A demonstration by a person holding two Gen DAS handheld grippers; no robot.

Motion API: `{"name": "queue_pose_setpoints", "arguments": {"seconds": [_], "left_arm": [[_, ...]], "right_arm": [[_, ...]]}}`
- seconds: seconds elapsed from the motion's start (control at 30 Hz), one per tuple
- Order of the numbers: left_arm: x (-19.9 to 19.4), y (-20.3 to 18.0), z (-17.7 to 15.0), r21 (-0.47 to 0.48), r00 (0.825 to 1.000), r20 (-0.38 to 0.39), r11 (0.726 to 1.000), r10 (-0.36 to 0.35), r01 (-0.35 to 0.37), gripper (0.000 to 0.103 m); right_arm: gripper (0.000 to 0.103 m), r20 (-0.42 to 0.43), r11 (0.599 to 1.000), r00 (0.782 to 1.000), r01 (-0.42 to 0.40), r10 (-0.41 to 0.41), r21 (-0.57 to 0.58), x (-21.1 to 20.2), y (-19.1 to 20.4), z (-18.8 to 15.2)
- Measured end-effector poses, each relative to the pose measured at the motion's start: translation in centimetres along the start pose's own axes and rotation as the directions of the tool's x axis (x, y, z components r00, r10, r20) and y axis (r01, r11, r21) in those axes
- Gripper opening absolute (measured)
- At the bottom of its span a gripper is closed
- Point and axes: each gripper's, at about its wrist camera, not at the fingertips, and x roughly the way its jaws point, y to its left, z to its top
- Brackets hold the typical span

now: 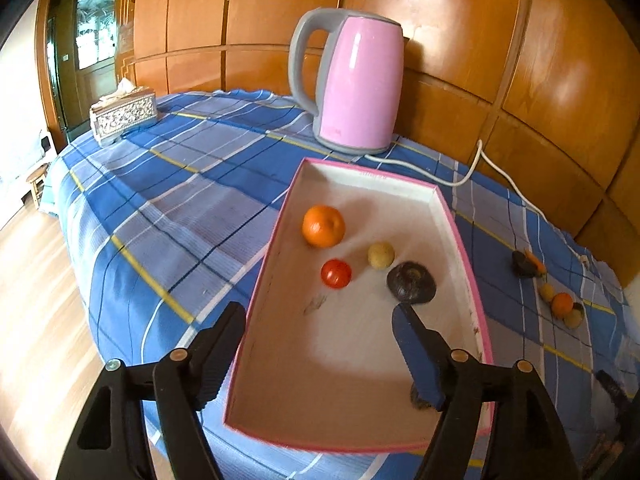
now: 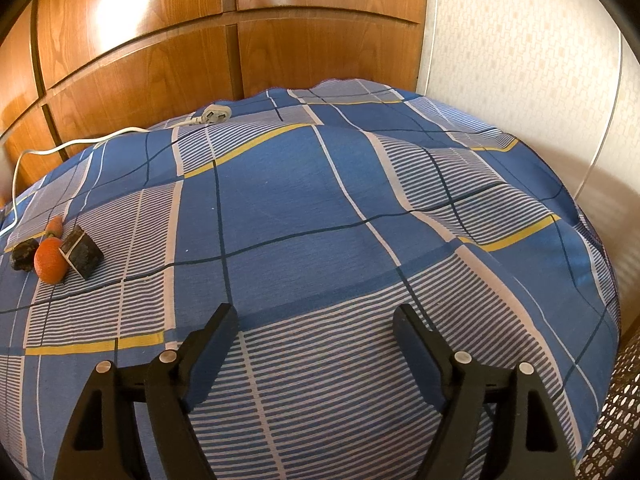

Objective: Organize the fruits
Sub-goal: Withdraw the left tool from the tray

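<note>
A pink-rimmed white tray [image 1: 360, 176] lies on the blue plaid cloth. Inside it sit an orange [image 1: 323, 226], a red tomato [image 1: 336, 273], a small yellow fruit [image 1: 381, 255] and a dark round fruit [image 1: 411, 283]. My left gripper [image 1: 318, 310] hangs over the tray's near end, open, with nothing between its fingers; its right finger [image 1: 416, 344] is just short of the dark fruit. More fruit lies to the tray's right: a dark piece with a carrot [image 1: 527, 263] and a small orange [image 1: 562, 304]. My right gripper [image 2: 314, 314] is open over bare cloth. An orange [image 2: 49, 260], a carrot [image 2: 54, 226] and dark blocks [image 2: 83, 255] lie far to its left.
A pink kettle [image 1: 356, 80] stands behind the tray, its white cord [image 1: 460, 178] trailing right to a plug [image 2: 212, 115]. A carved tissue box [image 1: 122, 116] sits at the far left. Wooden panels back the table. The cloth drops off at the left and right edges.
</note>
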Motion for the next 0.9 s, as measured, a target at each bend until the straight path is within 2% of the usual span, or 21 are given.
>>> {"name": "queue_pose_setpoints", "arguments": {"seconds": [0.63, 0.9], "left_arm": [[-0.5, 1.9, -2.5, -0.046, 1.0, -0.016, 0.999, 0.01, -0.01, 0.082], [-0.4, 1.9, -2.7, -0.045, 1.0, -0.023, 0.999, 0.001, -0.002, 0.082]], "right_arm": [[0.082, -0.028, 1.0, 1.0, 0.009, -0.009, 0.006, 0.1, 0.1, 0.4], [0.078, -0.055, 0.999, 0.997, -0.053, 0.052, -0.01, -0.4, 1.4, 0.6]]}}
